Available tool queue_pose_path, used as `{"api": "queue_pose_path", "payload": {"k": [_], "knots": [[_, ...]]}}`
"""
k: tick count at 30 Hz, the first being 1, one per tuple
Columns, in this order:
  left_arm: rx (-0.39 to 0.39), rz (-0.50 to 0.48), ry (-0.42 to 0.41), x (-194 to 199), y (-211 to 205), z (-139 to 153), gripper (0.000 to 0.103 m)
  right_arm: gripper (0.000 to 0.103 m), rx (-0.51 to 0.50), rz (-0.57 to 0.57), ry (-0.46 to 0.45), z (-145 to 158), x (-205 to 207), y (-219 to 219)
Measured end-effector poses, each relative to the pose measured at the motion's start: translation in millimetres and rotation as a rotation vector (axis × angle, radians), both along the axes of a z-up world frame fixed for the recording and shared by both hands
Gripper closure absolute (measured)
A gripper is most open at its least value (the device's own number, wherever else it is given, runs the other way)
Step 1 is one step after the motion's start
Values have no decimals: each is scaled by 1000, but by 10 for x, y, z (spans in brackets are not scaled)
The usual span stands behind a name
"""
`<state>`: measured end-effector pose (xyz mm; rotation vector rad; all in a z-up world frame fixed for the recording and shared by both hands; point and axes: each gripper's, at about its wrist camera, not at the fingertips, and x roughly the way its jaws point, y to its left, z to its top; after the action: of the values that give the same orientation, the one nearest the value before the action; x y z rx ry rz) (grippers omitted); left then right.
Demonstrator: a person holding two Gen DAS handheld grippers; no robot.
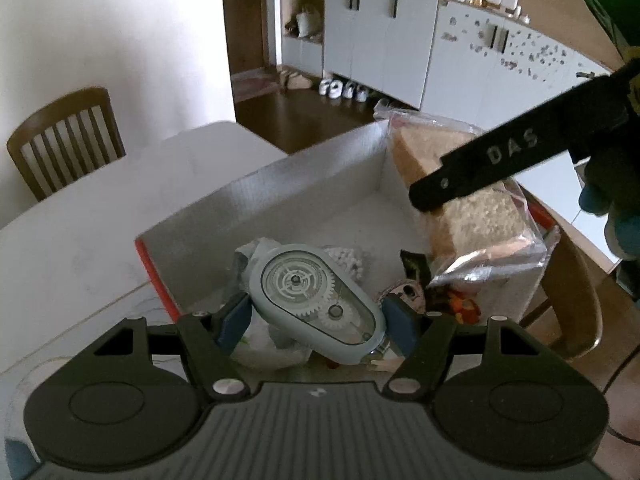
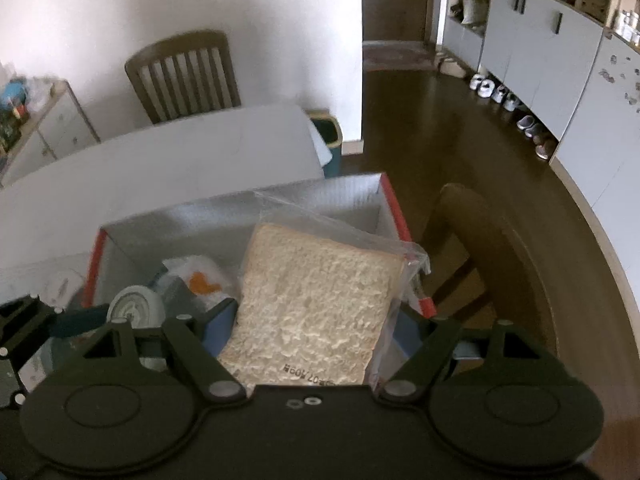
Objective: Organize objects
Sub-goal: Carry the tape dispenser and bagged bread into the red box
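My left gripper (image 1: pixel 316 318) is shut on a pale blue-grey oval gadget (image 1: pixel 316 300) with white gears under a clear window, holding it low inside an open box (image 1: pixel 280 188) with white walls and red outer edges. My right gripper (image 2: pixel 312 330) is shut on a clear bag holding a slice of bread (image 2: pixel 316 304), held upright over the box's right side. The left wrist view shows that bread bag (image 1: pixel 472 220) with one black finger (image 1: pixel 500 160) of the right gripper across it. The gadget (image 2: pixel 136 308) also shows at the lower left of the right wrist view.
The box (image 2: pixel 320 200) sits on a white table (image 1: pixel 100 220) and holds a white pouch with an orange mark (image 2: pixel 200 276), a bag of white beads (image 1: pixel 352 260) and a colourful packet (image 1: pixel 416 292). Wooden chairs (image 1: pixel 68 136) (image 2: pixel 480 240) stand at the table. A bin (image 2: pixel 328 136) stands past the table's end.
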<state>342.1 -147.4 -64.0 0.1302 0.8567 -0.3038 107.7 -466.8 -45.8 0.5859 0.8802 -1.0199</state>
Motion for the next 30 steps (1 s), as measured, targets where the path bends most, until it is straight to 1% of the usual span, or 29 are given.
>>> {"api": "queue_pose_path", "payload": {"k": [3, 7, 10, 16, 21, 24, 28, 30], "knots": [[18, -2, 5, 43, -54, -64, 31, 23, 17, 2, 21, -131, 60, -29], [37, -11, 19, 92, -108, -149, 31, 23, 37, 4, 23, -253, 119, -53], [48, -10, 36, 119, -125, -221, 31, 23, 41, 15, 49, -332, 150, -39], [39, 2, 66, 151, -78, -310, 31, 23, 67, 28, 68, -482, 233, -10], [22, -7, 100, 200, -53, -341, 31, 23, 83, 30, 78, -583, 242, 6], [47, -23, 122, 206, -76, -359, 31, 22, 88, 32, 80, -623, 232, 15], [60, -30, 150, 224, -109, -370, 31, 21, 96, 45, 71, -636, 219, 20], [63, -41, 161, 237, -129, -367, 31, 19, 97, 53, 62, -623, 218, 39]]}}
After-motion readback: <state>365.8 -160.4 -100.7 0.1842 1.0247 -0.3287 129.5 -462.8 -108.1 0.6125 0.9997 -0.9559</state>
